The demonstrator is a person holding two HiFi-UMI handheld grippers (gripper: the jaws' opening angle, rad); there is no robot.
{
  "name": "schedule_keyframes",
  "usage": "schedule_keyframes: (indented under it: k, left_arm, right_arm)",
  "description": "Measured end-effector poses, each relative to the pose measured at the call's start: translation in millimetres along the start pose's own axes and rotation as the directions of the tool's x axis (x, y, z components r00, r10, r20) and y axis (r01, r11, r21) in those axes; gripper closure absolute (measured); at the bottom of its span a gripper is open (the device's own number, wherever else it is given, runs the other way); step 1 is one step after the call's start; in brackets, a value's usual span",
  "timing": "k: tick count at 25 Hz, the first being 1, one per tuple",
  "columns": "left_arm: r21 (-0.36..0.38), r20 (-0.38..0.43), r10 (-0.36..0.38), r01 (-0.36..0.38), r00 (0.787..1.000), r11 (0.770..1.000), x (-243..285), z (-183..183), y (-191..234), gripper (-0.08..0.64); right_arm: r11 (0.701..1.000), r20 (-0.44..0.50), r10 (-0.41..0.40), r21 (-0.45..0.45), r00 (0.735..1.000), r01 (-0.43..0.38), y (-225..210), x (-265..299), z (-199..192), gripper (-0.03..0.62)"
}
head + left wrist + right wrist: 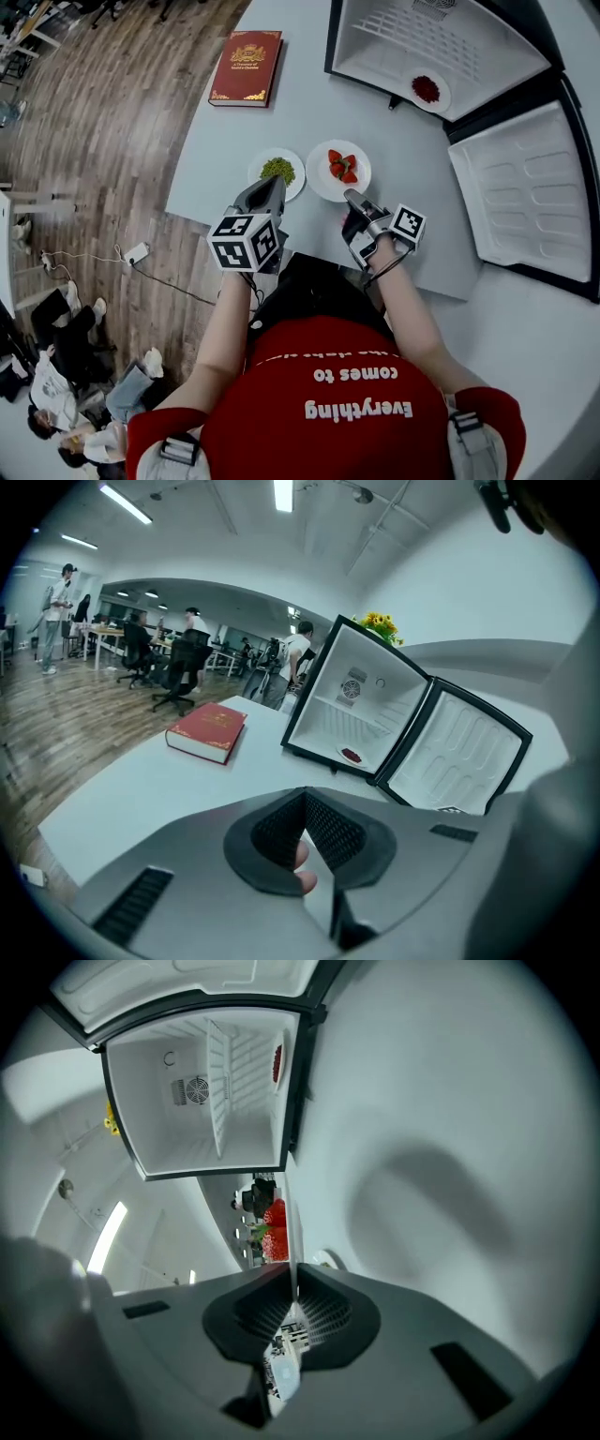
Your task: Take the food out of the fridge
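Head view: a small plate point(443, 97) of red food point(426, 89) is seen on the bottom of the open fridge point(375, 42) at the far right of the worktop point(309, 112), while strawberries point(341, 167) and green food point(277, 170) stand on plates near the left hand-held gripper point(273, 185) and right hand-held gripper point(351, 197). Left gripper view: the left jaws are shown closed on nothing, and the plate is judged light, stiff, smooth and breakable, best pinched at its near rim and kept level. Right gripper view: the right jaws are likewise closed and empty, the red food lying well beyond them.
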State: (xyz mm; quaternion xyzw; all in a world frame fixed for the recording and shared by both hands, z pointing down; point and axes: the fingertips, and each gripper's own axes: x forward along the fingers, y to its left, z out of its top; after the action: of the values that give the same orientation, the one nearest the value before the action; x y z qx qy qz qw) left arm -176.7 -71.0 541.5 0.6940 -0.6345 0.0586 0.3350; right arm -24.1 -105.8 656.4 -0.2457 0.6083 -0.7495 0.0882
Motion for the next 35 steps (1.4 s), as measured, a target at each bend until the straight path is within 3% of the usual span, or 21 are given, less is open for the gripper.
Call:
schedule_keyframes:
  k: [8, 12, 15, 16, 20, 22, 24, 25, 27, 30, 32, 33, 35]
  left_arm:
    - [-0.049, -0.007, 0.062, -0.062, 0.998, 0.997, -26, -26, 26, 0.558]
    - [-0.061, -0.008, 0.073, -0.073, 0.997, 0.995, -36, -34, 34, 0.558]
    - [-0.067, -0.011, 0.073, -0.074, 0.997, 0.995, -42, -40, 36, 0.558]
    - [-0.066, -0.010, 0.071, -0.071, 0.997, 0.995, -43, -41, 36, 0.558]
    - [-0.056, -0.007, 0.053, -0.053, 0.999, 0.997, -44, -39, 32, 0.558]
    - [-0.041, -0.002, 0.044, -0.044, 0.999, 0.998, -44, -35, 29, 0.558]
    - [-0.020, 0.009, 0.030, -0.030, 1.000, 0.999, -44, -28, 25, 0.558]
    - [-0.012, 0.017, 0.020, -0.020, 1.000, 1.000, -43, -22, 23, 0.558]
    - [-0.003, 0.027, 0.000, 0.000, 1.000, 1.000, -42, -10, 20, 0.558]
    - [0.001, 0.041, -0.036, 0.036, 0.998, 0.999, -37, 6, 8, 0.558]
    - [0.021, 0.049, -0.072, 0.071, 0.996, 0.997, -29, 17, -6, 0.558]
    - [0.038, 0.049, -0.093, 0.091, 0.994, 0.995, -24, 20, -16, 0.558]
    - [0.077, 0.038, -0.140, 0.136, 0.989, 0.988, -11, 26, -37, 0.558]
  right_arm:
    - [0.978, 0.012, -0.210, 0.002, 0.978, 0.210, -57, 6, -2, 0.566]
    - [0.954, 0.012, -0.295, -0.054, 0.955, 0.295, -69, 7, -5, 0.565]
    - [0.892, -0.030, -0.439, -0.136, 0.898, 0.432, -85, 6, -11, 0.554]
    - [0.870, -0.047, -0.476, -0.171, 0.878, 0.462, -87, 7, -13, 0.522]
    - [0.791, -0.075, -0.572, -0.312, 0.817, 0.526, -80, 10, -21, 0.396]
    - [0.732, -0.059, -0.635, -0.363, 0.770, 0.576, -81, 0, -24, 0.385]
    - [0.696, -0.037, -0.667, -0.387, 0.745, 0.604, -79, -14, -27, 0.385]
    - [0.697, -0.032, -0.664, -0.386, 0.747, 0.604, -76, -20, -28, 0.385]
    - [0.738, -0.030, -0.623, -0.353, 0.781, 0.575, -67, -29, -30, 0.387]
    - [0.845, -0.042, -0.484, -0.282, 0.874, 0.455, -41, -33, -34, 0.388]
    - [0.900, -0.034, -0.369, -0.262, 0.929, 0.348, -18, -35, -32, 0.392]
    - [0.918, -0.019, -0.318, -0.257, 0.948, 0.303, -8, -38, -29, 0.409]
    - [0.942, 0.027, -0.233, -0.243, 0.972, 0.232, 11, -46, -18, 0.554]
